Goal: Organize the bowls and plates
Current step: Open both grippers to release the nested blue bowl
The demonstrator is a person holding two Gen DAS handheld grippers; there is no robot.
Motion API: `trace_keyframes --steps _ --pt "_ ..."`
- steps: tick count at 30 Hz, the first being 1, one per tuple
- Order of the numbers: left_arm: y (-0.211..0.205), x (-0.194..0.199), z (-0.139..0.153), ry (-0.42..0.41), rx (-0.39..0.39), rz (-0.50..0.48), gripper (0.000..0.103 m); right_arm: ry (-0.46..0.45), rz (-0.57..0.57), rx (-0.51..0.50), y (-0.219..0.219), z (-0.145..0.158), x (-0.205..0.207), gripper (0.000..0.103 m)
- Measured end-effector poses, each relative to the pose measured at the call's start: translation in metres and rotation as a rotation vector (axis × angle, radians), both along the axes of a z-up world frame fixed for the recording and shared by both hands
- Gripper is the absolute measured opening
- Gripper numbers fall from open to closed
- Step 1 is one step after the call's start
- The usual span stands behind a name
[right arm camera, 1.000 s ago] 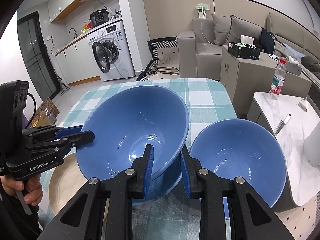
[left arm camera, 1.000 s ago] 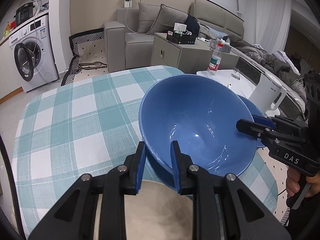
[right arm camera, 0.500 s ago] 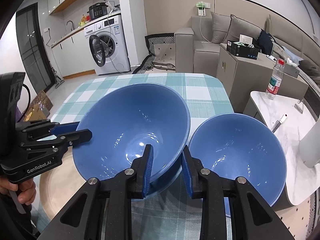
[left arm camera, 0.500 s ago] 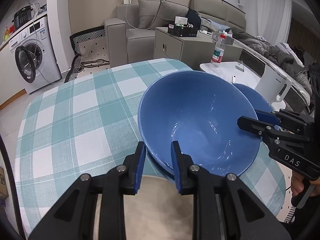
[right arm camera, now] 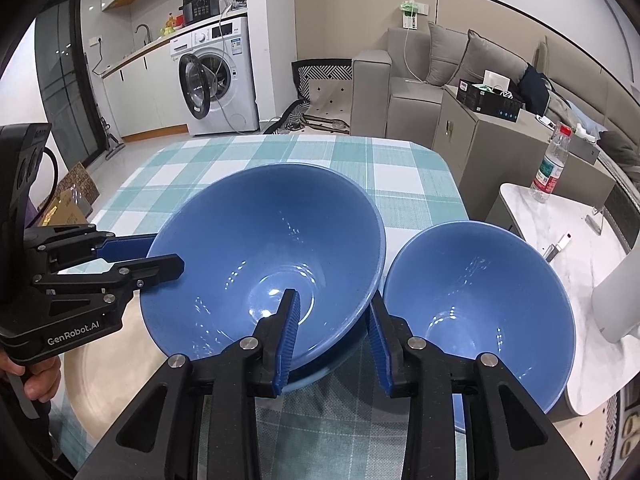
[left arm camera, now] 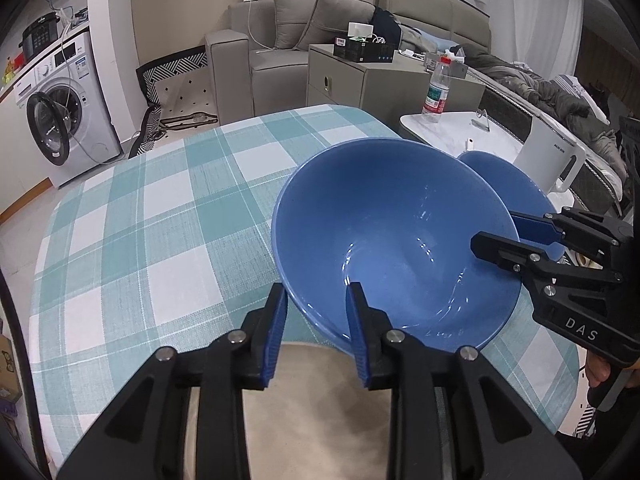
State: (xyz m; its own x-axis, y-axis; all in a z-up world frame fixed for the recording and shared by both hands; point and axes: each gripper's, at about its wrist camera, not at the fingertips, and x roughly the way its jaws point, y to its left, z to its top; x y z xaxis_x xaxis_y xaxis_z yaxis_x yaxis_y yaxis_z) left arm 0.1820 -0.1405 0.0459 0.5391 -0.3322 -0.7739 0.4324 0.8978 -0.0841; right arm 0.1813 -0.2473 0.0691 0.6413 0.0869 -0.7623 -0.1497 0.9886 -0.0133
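A large blue bowl (left arm camera: 392, 232) (right arm camera: 260, 260) rests tilted in another blue bowl (right arm camera: 320, 376), of which only a rim shows beneath it. My left gripper (left arm camera: 316, 296) (right arm camera: 160, 252) straddles its near-left rim, one finger inside and one outside. Its jaws are opening. My right gripper (right arm camera: 332, 300) (left arm camera: 496, 232) straddles the opposite rim and its jaws are opening too, the outer pad standing off the wall. A smaller blue bowl (right arm camera: 480, 300) (left arm camera: 504, 176) sits just right of it. A beige plate (left arm camera: 320, 400) (right arm camera: 100, 360) lies at the table's near left.
The table wears a teal and white checked cloth (left arm camera: 160, 220). Past its right edge stands a white side table (right arm camera: 580, 240) with a water bottle (right arm camera: 548, 172) and a white kettle (left arm camera: 552, 160). A cabinet, a sofa and a washing machine stand beyond.
The fingers of both grippers have spread a little around the large bowl's rim. The bowl has come down slightly onto the bowl under it.
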Motion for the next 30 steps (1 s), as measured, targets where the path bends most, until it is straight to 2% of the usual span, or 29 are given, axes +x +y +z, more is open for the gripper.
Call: trace_keyframes --steps 11,12,14,21,30 --pt "-0.003 -0.001 -0.005 0.015 -0.001 -0.017 0.037 0.002 0.029 -0.018 0.003 -0.002 -0.001 0.047" --pt "-0.004 -0.001 -0.006 0.017 0.0 -0.02 0.04 0.002 0.03 -0.01 0.002 -0.002 -0.001 0.049" --pt "-0.004 0.0 -0.007 0.018 0.008 -0.017 0.046 0.002 0.025 -0.006 0.0 -0.002 0.0 0.049" --pt "-0.002 0.001 -0.011 0.027 0.006 -0.004 0.05 -0.001 0.019 0.006 -0.004 -0.003 -0.003 0.05" --pt "0.001 0.0 -0.008 0.035 -0.009 0.02 0.053 -0.05 0.014 0.058 -0.012 0.003 -0.009 0.07"
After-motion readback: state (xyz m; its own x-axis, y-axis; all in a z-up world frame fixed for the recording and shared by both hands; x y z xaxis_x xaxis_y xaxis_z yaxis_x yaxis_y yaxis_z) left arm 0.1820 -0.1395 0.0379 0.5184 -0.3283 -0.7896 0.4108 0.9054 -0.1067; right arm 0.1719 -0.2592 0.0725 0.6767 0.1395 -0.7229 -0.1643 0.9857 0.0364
